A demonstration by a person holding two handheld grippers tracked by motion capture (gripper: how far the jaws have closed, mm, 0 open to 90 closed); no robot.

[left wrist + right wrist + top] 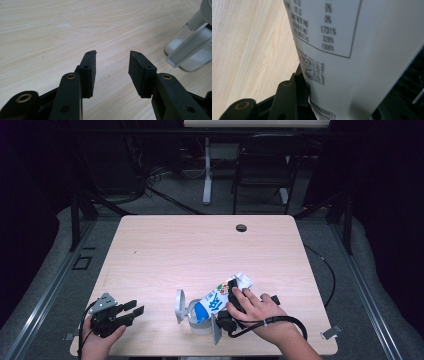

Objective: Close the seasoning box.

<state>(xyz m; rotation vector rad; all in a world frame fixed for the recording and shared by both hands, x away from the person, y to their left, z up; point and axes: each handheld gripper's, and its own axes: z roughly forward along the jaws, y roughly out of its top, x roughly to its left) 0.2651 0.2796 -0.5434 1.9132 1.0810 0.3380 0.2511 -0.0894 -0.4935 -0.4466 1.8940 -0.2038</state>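
R tongs [231, 292] pinch pouch [220, 297], tipped over clear container [197, 317] nr tabletop's front edge; pour underway, prob. unfinished. L tongs [131, 311] spread, idle.

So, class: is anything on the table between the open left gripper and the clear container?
Nothing visible. The left gripper rests open on bare table, and the clear container stands beyond it across open wood.
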